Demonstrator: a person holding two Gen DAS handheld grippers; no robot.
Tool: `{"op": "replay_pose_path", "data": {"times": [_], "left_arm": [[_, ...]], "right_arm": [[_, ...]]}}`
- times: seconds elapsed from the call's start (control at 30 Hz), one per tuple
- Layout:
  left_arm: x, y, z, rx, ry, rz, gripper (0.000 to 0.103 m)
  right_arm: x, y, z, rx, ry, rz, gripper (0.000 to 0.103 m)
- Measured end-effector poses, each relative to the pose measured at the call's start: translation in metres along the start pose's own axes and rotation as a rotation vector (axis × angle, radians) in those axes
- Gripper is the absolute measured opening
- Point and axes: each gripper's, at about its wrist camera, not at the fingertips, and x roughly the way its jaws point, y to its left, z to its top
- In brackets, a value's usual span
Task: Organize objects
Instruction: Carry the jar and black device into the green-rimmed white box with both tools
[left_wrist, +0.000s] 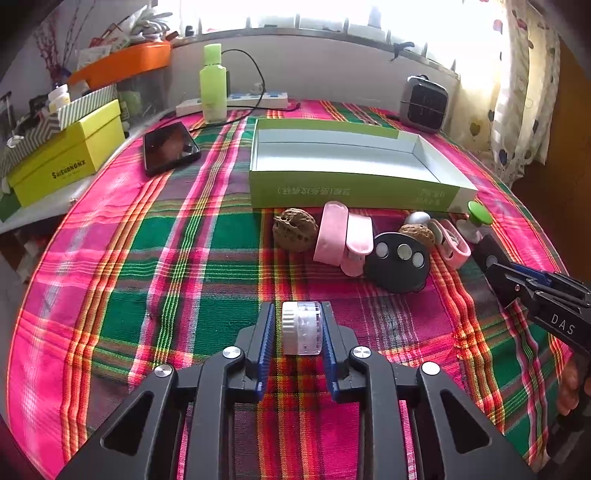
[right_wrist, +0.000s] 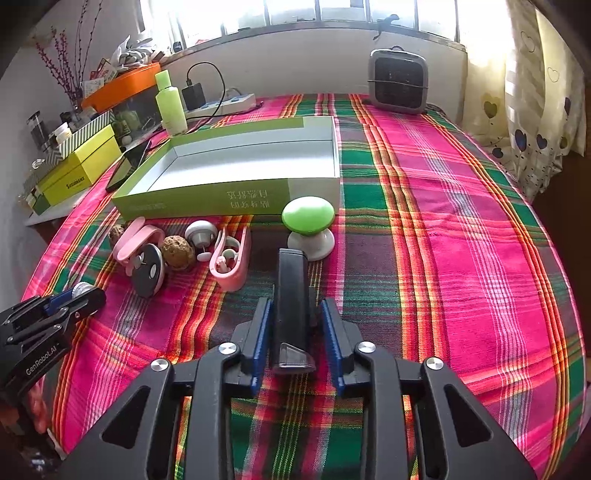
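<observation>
My left gripper (left_wrist: 298, 328) is shut on a small clear jar with a white ribbed cap (left_wrist: 302, 328), low over the plaid cloth. My right gripper (right_wrist: 295, 328) straddles a long black bar-shaped object (right_wrist: 292, 306); its jaws stand a little apart from the bar's sides. An open green-and-white shallow box (left_wrist: 351, 162) lies behind a row of small items: a walnut (left_wrist: 294, 229), a pink clip (left_wrist: 341, 236), a black disc with three silver buttons (left_wrist: 400, 260), a pink case (left_wrist: 452, 243) and a green-topped knob (right_wrist: 308, 227). The box (right_wrist: 240, 166) is empty.
A black phone (left_wrist: 170, 147), a green bottle (left_wrist: 213, 83) and a power strip (left_wrist: 236, 101) lie at the back left. A yellow box (left_wrist: 66, 155) and an orange tray (left_wrist: 122, 62) stand on a side shelf. A small grey heater (right_wrist: 399, 81) stands at the back right.
</observation>
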Motion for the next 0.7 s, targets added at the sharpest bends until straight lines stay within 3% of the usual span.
{"op": "replay_pose_path", "data": {"times": [0.7], "left_arm": [[-0.015,-0.006,0.013,0.005,-0.028,-0.041,0.017]], "right_arm": [[-0.020,0.015,0.006,-0.015,-0.043,0.059,0.025]]}}
